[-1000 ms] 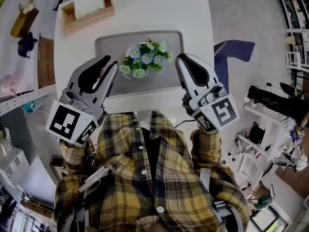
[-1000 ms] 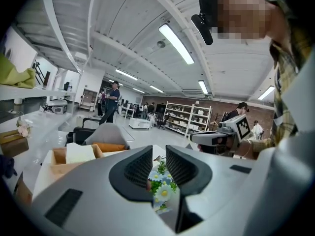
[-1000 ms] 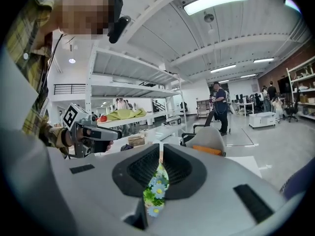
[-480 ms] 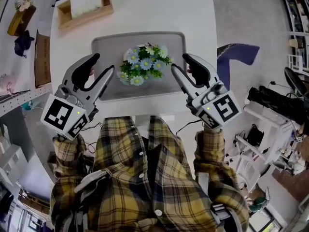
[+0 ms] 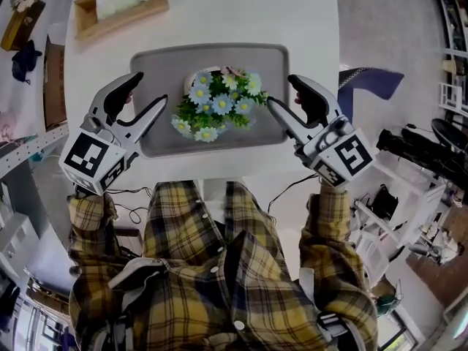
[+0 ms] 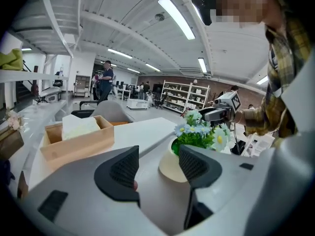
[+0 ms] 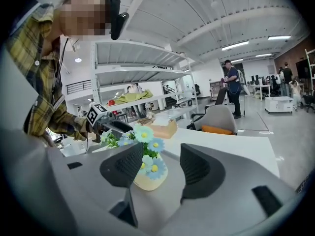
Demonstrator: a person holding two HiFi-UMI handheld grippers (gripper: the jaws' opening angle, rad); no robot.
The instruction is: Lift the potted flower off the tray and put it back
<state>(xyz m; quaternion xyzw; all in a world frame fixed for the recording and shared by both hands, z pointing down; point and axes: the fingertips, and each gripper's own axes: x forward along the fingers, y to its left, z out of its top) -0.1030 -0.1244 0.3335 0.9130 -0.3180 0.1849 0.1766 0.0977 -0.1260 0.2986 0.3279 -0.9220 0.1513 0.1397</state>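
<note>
The potted flower (image 5: 219,104), blue and white daisies in a cream pot, stands on the grey tray (image 5: 157,64) on the white table. My left gripper (image 5: 150,90) hovers over the tray's left end, apart from the plant. My right gripper (image 5: 281,92) is at the tray's right end, its near finger close to the leaves. Both have just been opening, and nothing lies between either pair of jaws. In the left gripper view the pot (image 6: 172,166) shows beyond the open left gripper (image 6: 157,168). In the right gripper view the pot (image 7: 147,178) shows beyond the open right gripper (image 7: 157,168).
A wooden box of tissues (image 5: 121,6) sits at the table's far left corner. The table (image 5: 307,20) ends just right of the tray, with a dark chair (image 5: 365,82) beyond it. Shelving (image 5: 29,145) stands to the left.
Both grippers have moved forward and down to flank the plant at the tray's ends. Both pairs of jaws have gone from nearly shut to open.
</note>
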